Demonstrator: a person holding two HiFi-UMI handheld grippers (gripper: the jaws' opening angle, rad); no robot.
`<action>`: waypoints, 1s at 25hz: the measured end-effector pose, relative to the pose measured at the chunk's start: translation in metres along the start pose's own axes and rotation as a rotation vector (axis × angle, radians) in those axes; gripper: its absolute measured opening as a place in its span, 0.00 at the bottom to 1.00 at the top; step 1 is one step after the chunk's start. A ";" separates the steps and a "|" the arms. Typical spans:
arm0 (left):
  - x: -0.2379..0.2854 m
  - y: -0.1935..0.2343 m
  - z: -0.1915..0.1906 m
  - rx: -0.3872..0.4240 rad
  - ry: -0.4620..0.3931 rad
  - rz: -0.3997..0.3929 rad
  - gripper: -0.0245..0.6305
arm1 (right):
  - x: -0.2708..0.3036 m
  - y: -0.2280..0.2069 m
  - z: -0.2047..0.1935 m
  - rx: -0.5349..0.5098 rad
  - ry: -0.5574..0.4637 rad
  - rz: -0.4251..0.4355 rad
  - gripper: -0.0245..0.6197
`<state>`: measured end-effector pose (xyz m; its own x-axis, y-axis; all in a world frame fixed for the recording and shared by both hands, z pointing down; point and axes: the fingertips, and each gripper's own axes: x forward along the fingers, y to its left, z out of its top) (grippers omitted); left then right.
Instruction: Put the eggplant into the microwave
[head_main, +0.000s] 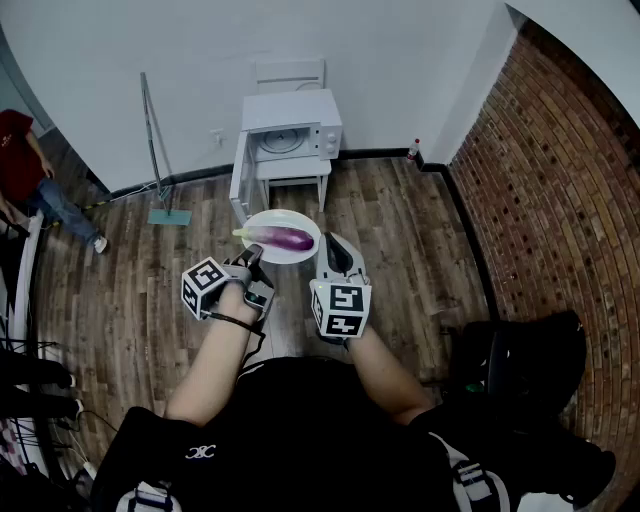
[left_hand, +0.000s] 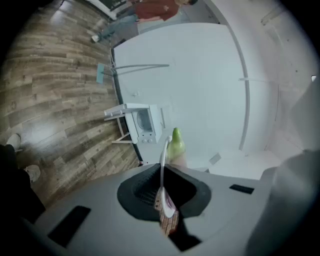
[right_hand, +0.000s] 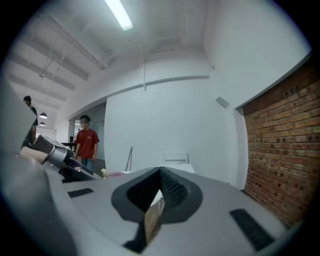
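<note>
A purple eggplant (head_main: 285, 237) with a green stem end (left_hand: 176, 145) lies on a white plate (head_main: 300, 256) held out over the wooden floor. My left gripper (head_main: 252, 258) is rolled on its side and shut on the plate's near-left rim (left_hand: 162, 165). My right gripper (head_main: 335, 250) is level with its jaws together at the plate's right rim; contact cannot be told. The white microwave (head_main: 295, 135) stands ahead on a small white table, its door (head_main: 238, 180) swung open to the left. The right gripper view shows the eggplant (right_hand: 112, 173) off to the left.
A mop (head_main: 155, 150) leans on the white wall left of the microwave. A brick wall (head_main: 560, 170) runs along the right, with a small bottle (head_main: 413, 150) at its corner. A person in a red shirt (right_hand: 87, 142) stands at the far left. Dark bags (head_main: 520, 370) sit near right.
</note>
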<state>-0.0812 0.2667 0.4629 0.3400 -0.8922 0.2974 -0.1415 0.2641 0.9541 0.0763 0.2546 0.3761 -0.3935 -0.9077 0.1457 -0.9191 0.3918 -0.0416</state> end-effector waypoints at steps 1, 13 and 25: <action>0.000 0.001 -0.002 0.001 0.003 -0.001 0.06 | -0.001 0.000 -0.002 0.005 0.002 0.003 0.05; -0.001 0.012 -0.018 -0.017 0.029 0.013 0.06 | -0.015 -0.007 -0.013 0.001 0.013 -0.024 0.05; 0.034 0.012 -0.006 0.011 0.072 0.012 0.06 | 0.012 -0.019 -0.019 -0.018 0.031 -0.055 0.05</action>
<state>-0.0659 0.2420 0.4846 0.4045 -0.8600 0.3112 -0.1559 0.2704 0.9500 0.0894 0.2386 0.3974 -0.3410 -0.9232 0.1775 -0.9389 0.3439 -0.0153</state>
